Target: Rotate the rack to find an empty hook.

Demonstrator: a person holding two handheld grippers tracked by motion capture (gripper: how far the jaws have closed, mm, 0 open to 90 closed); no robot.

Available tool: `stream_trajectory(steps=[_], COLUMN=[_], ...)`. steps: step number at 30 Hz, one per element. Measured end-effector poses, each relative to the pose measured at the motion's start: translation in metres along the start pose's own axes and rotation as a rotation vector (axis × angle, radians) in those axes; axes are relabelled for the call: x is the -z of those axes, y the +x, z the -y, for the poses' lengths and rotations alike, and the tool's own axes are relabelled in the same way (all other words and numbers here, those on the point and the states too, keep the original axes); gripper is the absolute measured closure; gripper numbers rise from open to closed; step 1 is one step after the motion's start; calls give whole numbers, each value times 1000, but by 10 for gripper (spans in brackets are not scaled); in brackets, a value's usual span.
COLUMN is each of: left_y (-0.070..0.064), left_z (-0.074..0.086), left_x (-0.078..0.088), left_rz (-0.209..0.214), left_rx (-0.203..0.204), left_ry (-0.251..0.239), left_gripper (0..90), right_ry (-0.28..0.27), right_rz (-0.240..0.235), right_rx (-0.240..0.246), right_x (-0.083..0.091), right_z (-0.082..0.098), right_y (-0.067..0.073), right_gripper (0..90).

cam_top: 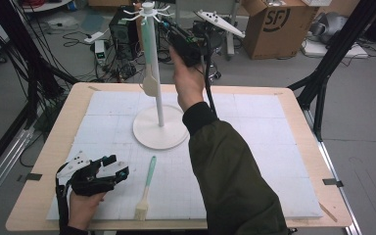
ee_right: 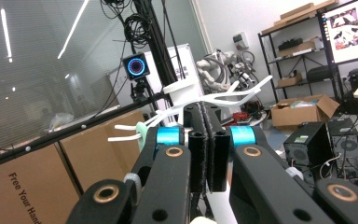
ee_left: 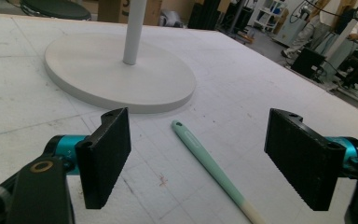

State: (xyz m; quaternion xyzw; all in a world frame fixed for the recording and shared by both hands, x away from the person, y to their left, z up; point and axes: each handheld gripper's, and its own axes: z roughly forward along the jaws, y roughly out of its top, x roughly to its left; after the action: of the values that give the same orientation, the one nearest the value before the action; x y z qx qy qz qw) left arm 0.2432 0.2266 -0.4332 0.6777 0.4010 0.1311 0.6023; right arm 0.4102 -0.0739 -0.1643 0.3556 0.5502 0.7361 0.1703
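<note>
Spatula [cam_top: 150, 58] hangs on rack [cam_top: 159, 128]; right gripper [cam_top: 169, 28] pressed together, empty, beside hooks. Next: left gripper [cam_top: 120, 169], spread, must straddle brush [cam_top: 146, 188] handle.

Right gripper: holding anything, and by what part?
Nothing held. The right gripper is shut with pads together, raised beside the white hook stand; the mint-handled spatula hangs from a hook.

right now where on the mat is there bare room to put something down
The right half of the white mat, past the sleeve, is bare out to its edge. So is the strip behind the stand's base. The front left is crowded: left gripper and brush.
</note>
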Motion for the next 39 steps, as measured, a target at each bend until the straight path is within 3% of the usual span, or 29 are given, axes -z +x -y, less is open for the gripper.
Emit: stream_trajectory(steps=[13,30,39], left_y=[0,0,0], left_z=[0,0,0], left_x=[0,0,0], left_rz=[1,2,0], left_rx=[-1,-1,3], left_ry=[0,2,-1], left_gripper=[232,232,232], right_ry=[3,18,28], right_rz=[-34,-74,-93], right_rx=[-22,0,-14], right_x=[-5,-10,-14], right_z=[6,8,10], right_y=[5,15,17], right_gripper=[898,898,898])
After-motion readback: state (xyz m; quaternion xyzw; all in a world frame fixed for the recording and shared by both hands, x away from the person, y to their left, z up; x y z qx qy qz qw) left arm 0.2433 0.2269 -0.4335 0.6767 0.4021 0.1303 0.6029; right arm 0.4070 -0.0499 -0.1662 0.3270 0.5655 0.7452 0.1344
